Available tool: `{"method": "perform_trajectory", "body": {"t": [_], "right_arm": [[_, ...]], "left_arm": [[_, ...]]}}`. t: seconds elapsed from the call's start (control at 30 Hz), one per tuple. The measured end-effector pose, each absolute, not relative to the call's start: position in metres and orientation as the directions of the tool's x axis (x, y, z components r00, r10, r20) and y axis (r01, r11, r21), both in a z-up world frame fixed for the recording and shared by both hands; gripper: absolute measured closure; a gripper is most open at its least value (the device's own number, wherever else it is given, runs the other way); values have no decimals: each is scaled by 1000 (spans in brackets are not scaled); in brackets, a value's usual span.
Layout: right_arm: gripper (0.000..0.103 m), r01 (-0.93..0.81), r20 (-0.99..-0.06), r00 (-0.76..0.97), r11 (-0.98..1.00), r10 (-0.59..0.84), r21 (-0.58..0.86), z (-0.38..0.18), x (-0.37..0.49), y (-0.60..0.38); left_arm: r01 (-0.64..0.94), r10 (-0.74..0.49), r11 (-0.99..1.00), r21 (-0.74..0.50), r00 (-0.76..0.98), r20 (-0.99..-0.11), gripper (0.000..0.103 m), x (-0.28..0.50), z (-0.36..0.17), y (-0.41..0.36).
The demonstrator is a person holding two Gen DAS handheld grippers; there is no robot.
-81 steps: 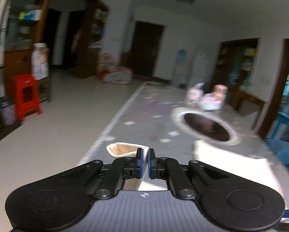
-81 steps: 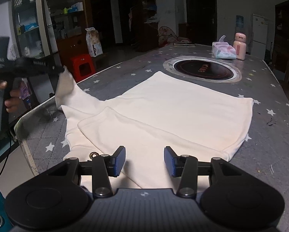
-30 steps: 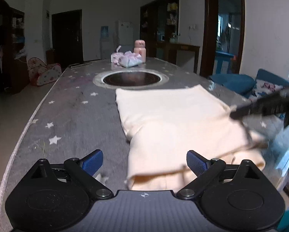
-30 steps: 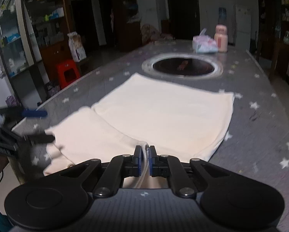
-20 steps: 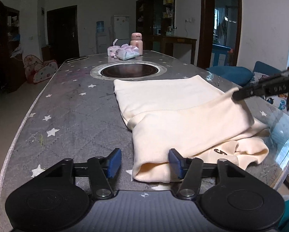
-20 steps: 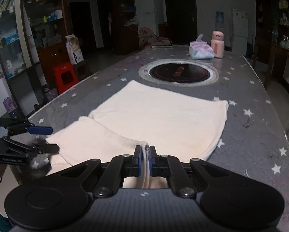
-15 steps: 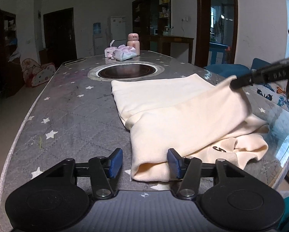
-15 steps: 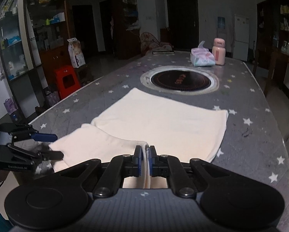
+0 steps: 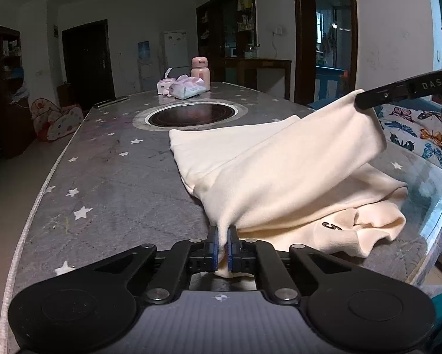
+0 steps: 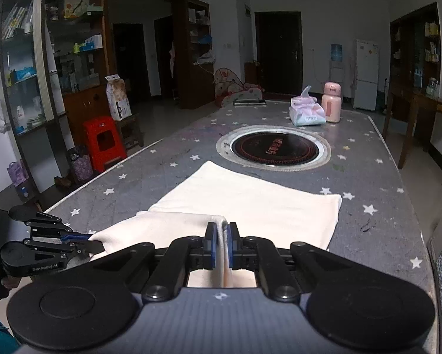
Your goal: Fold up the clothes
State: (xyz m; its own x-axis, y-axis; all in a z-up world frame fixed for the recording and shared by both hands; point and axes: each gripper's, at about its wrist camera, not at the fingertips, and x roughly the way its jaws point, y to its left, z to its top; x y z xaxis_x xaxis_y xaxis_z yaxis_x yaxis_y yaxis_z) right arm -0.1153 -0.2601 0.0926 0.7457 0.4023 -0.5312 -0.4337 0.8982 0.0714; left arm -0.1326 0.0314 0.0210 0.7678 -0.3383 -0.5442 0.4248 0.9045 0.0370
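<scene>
Now cream garment (image 9: 280,171) is pinched between left gripper (image 9: 223,243) fingers; right gripper (image 10: 220,243) fingers likewise.

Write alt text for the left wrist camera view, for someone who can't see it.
The left gripper is shut on the near corner of a cream garment on a grey star-patterned table, while the right gripper lifts another corner at the right. Beyond the garment are a round inset cooktop, tissue packs and a pink bottle.

Dim indoor light, daylight from a right-hand doorway, strong fisheye bending, dark vignetted corners.
</scene>
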Motion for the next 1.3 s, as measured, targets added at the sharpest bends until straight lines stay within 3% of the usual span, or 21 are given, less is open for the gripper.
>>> {"method": "perform_trajectory", "body": {"t": [0.33, 0.7, 0.83, 1.07, 1.3], "right_arm": [[95, -366, -668, 659, 923, 345, 117, 41, -98, -268], [93, -394, -649, 667, 912, 367, 111, 42, -93, -259], [93, -402, -652, 659, 908, 375, 115, 38, -92, -258], [91, -415, -658, 646, 901, 387, 123, 32, -91, -256], [87, -420, -668, 632, 898, 392, 129, 25, -90, -257]], "left_arm": [[446, -338, 894, 42, 732, -591, 86, -128, 28, 42], [488, -422, 873, -23, 729, -540, 84, -99, 57, 31], [476, -373, 879, 33, 728, -576, 83, -104, 54, 41], [439, -393, 897, -53, 734, -554, 83, -74, 61, 30], [418, -377, 904, -87, 688, -620, 82, -32, 26, 15]]}}
